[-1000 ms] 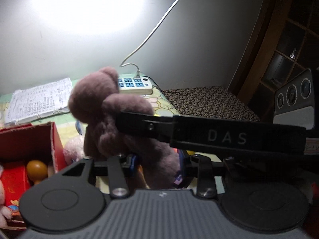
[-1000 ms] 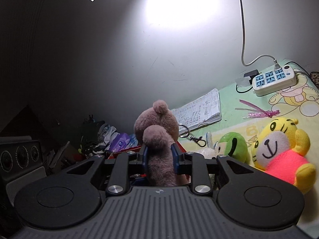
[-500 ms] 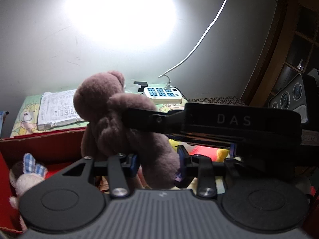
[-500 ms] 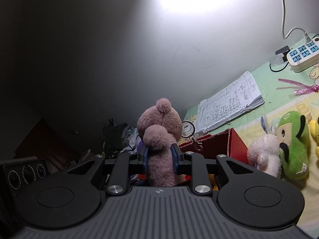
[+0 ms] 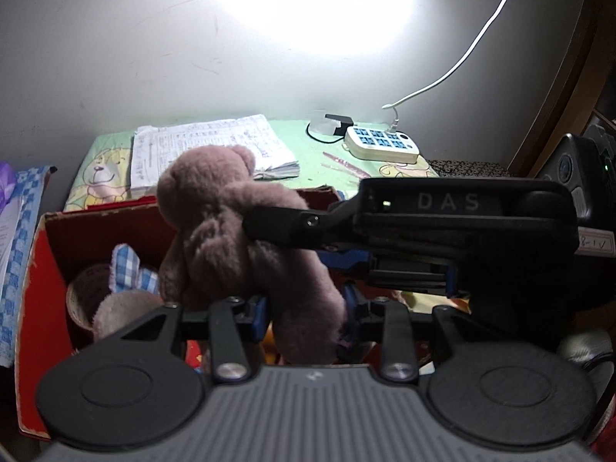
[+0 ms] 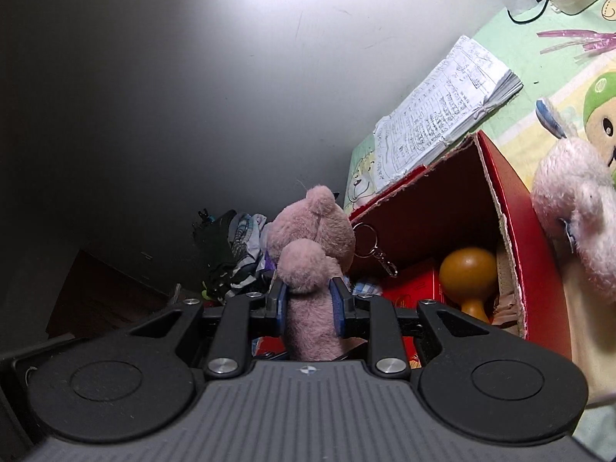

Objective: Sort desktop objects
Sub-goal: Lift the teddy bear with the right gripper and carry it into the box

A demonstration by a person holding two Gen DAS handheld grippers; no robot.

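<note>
Red cardboard box [image 5: 36, 292] open at the top, torn along the rim, sitting on the bench [image 5: 308, 142] under a green cartoon-bear cloth. Inside the box: a pale plush with blue-checked ears [image 5: 129, 269] toward the left wall, a wooden gourd-shaped thing [image 6: 467, 273] standing upright near the right wall, plus some red packaging [image 6: 412, 288] on the bottom, too dim to read. Brown teddy bear [image 5: 227, 231] held up over the box opening, not resting on anything in there. Left gripper [image 5: 304, 313] jaws clamped on the bear's lower body, blue pads pressed into the fur; right gripper [image 6: 310, 308] jaws clamped on what looks like a limb, coming in from the side so its black body marked DAS crosses the left view right against the bear's back. Bear itself: dusty mauve-brown, short fuzzy pile, round ears, seen from behind in both views so no face showing. Metal keyring with a clasp [image 6: 371, 246] hanging off the head, dangling beside the box's far wall. Outside the box on the right wrist view: a pale pink plush [image 6: 577, 211] just beside the box's right wall, a green-capped plush [image 6: 602, 107] behind it. Stapled stack of written pages [image 5: 208, 146] lying flat behind the box, white power strip with blue sockets [image 5: 381, 144] further right near the wall, pink ribbon strands [image 6: 573, 40] on the cloth between them.
</note>
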